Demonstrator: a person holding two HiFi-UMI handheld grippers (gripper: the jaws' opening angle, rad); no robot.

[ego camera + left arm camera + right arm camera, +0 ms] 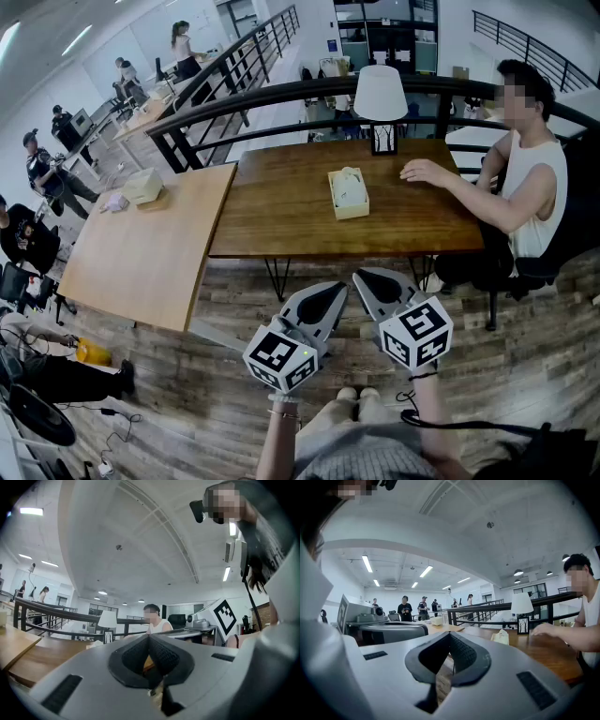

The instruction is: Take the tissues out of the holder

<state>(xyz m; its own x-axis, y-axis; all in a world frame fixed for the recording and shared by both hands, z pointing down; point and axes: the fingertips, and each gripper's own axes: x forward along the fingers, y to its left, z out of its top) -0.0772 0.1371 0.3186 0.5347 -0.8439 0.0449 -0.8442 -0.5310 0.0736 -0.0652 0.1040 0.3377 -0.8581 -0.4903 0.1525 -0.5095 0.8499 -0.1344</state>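
1. Head view: the holder (pixel 349 208), a pale open box, sits mid-way along the dark table (pixel 281 220). The tissues (pixel 349 178) puff up out of its top. A seated person's hand (pixel 427 172) rests just beside it. The left gripper (pixel 328 293) and right gripper (pixel 371 282) hang over the floor, well short of the table.
2. Left gripper view: the left gripper (pixel 149 641) has its pads pressed together with nothing between them.
3. Right gripper view: the right gripper (pixel 450 641) is likewise closed and empty. The tissues (pixel 502 637) show as a crumpled white tuft near the lamp (pixel 521 606).
4. The tissues look soft, feather-light and easy to tear, so I'd pinch that raised tuft low down. The holder seems light too and may lift along unless it is steadied.
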